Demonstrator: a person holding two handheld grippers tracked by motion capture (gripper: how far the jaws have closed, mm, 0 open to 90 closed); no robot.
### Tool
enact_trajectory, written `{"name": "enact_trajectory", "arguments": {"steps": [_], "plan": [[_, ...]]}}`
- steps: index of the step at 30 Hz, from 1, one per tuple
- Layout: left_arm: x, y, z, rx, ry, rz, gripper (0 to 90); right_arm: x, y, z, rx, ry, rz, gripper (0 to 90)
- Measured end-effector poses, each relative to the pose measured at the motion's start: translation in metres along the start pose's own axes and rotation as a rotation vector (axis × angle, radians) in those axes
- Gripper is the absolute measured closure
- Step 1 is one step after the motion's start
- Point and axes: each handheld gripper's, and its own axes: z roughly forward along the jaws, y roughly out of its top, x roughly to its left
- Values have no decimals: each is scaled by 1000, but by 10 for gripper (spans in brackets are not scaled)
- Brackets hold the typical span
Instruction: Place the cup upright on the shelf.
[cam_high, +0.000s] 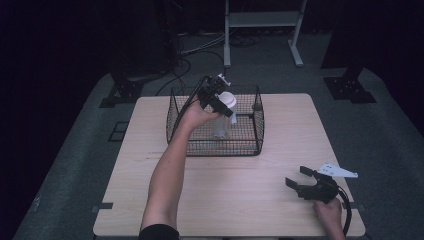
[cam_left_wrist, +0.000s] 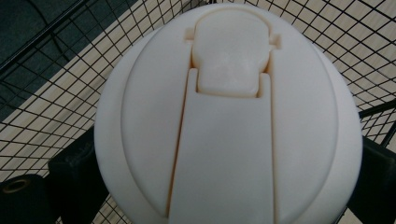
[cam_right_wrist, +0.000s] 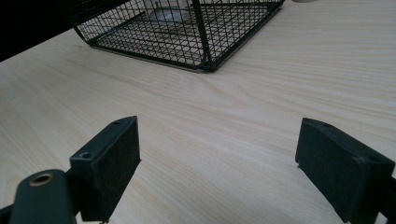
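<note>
— Left gripper (cam_high: 224, 103) first: what has it got?

— Its jaws sit on either side of a white lid (cam_left_wrist: 229, 116), one black pad at each edge, pressed against it. The lid tops a clear bottle (cam_high: 223, 120), and the gripper holds it by that lid.

— Where is the bottle, taking the basket as the mark?

— Inside the basket (cam_high: 176, 122), a black wire one, about mid-way across it. The bottle stands roughly upright; whether its base rests on the mesh floor, I cannot tell. The left forearm reaches over the basket's near wall.

— And the lid itself?

— Round and cream-white, with a flat strap running down the middle to a raised flip cap. Basket mesh (cam_left_wrist: 60, 107) shows behind it, and pale wood under that.

— Right gripper (cam_high: 298, 178)?

— Well apart from the basket, towards its near right, low over the table (cam_high: 240, 190). Its jaws stand wide apart with nothing between them, just bare wood grain. The right hand (cam_high: 328, 211) grips it from behind, at the table's near edge.

— Does its camera see the basket?

— Yes, one corner of the basket (cam_right_wrist: 205, 42) lies ahead of the jaws, with something clear inside.
</note>
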Motion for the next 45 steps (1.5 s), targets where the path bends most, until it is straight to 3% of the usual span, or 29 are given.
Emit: {"name": "enact_trajectory", "arguments": {"steps": [11,15,22,32,37,45], "plan": [[7,-17,5,-7,-5,-8,54,0,0,0,2,-3,5,129],[8,-23,3,-33,-10,-22,54,0,0,1,5,-1,3,129],[3,-26,1,-16,10,17,53,2,0,1,12,-1,-9,129],[1,-27,0,-24,16,26,47,3,0,2,20,-3,-13,129],[2,-28,-5,-72,-1,3,17,3,0,2,23,-5,-16,129],[0,-34,-19,-111,5,2,0,4,0,4,30,-14,-29,129]]}}
